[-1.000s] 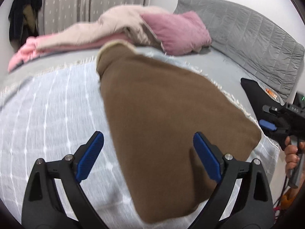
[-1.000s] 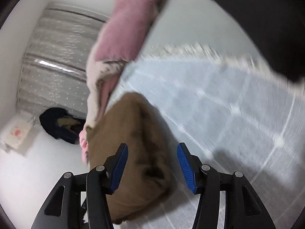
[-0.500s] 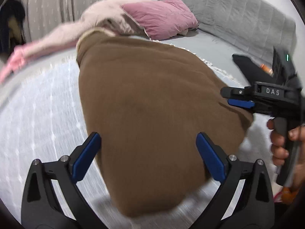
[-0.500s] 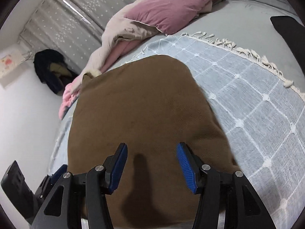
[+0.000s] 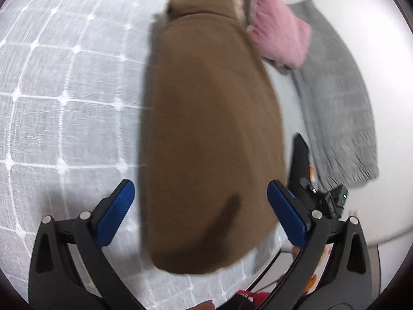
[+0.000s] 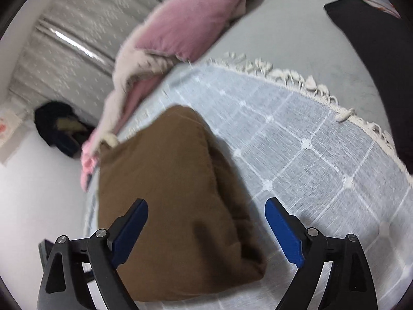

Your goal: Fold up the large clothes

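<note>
Brown fleece fabric, a large folded garment (image 5: 211, 134) with a cream fuzzy trim at its far end, lies flat on a pale blue-grey woven throw (image 5: 64, 98) crossed by white grid lines, which is spread over the bed. In the left wrist view the garment runs from near to far as a long rounded slab, its near edge just ahead of the camera. In the right wrist view it (image 6: 167, 193) sits as a thick, soft-cornered bundle at the throw's left side.

The left gripper (image 5: 201, 209) hangs over the near end of the garment with its blue-padded fingers (image 5: 116, 209) spread wide, one on each side of the cloth; whether they touch it I cannot tell, and nothing is clamped. The right gripper (image 6: 206, 230) is likewise above the near part of the bundle, its fingers (image 6: 282, 232) opening, with brown fabric showing in the gap between them but no pad pressing on it.

Beyond the garment's far end lies a pile of pink and cream plush clothes (image 6: 185, 23). The throw's far edge carries a cream tasselled fringe (image 6: 296, 80) against the grey bedsheet (image 6: 284, 31). A grey quilted headboard (image 5: 340, 103) stands to the right in the left wrist view. A black flat object (image 6: 374, 51) rests on the sheet at far right. Dotted grey curtains (image 6: 77, 25) hang behind, and dark clothing (image 6: 59, 126) hangs at far left.
</note>
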`<act>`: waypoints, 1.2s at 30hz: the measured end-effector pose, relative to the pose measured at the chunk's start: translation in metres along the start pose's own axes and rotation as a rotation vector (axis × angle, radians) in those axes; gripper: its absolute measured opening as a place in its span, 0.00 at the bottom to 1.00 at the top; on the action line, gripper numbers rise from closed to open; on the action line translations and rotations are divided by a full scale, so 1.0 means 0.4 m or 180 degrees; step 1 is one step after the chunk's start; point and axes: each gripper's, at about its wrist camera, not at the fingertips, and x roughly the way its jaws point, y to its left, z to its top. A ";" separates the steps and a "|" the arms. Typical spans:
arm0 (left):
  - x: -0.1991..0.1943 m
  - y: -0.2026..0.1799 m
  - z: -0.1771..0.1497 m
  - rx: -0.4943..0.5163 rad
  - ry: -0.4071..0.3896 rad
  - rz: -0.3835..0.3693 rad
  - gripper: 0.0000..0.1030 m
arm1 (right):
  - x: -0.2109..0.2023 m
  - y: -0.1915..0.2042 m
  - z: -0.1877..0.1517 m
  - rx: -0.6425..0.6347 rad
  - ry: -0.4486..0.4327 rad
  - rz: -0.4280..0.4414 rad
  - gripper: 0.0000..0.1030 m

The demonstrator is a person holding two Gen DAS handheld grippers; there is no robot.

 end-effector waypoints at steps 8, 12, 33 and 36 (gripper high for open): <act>0.128 0.101 0.019 -0.0464 0.0390 -0.0526 1.00 | 0.195 -0.043 0.064 -0.0072 0.0830 0.0037 0.90; 0.154 0.132 0.026 -0.0550 0.0696 -0.0822 1.00 | 0.245 -0.064 0.076 0.0074 0.0929 0.0365 1.00; 0.181 -0.021 0.041 0.0118 0.0143 -0.0559 0.86 | 0.346 -0.013 0.056 0.0322 0.1150 0.1303 0.57; 0.143 -0.030 0.044 0.0230 0.0037 -0.0533 0.76 | 0.304 0.008 0.047 0.0222 0.0969 0.1367 0.44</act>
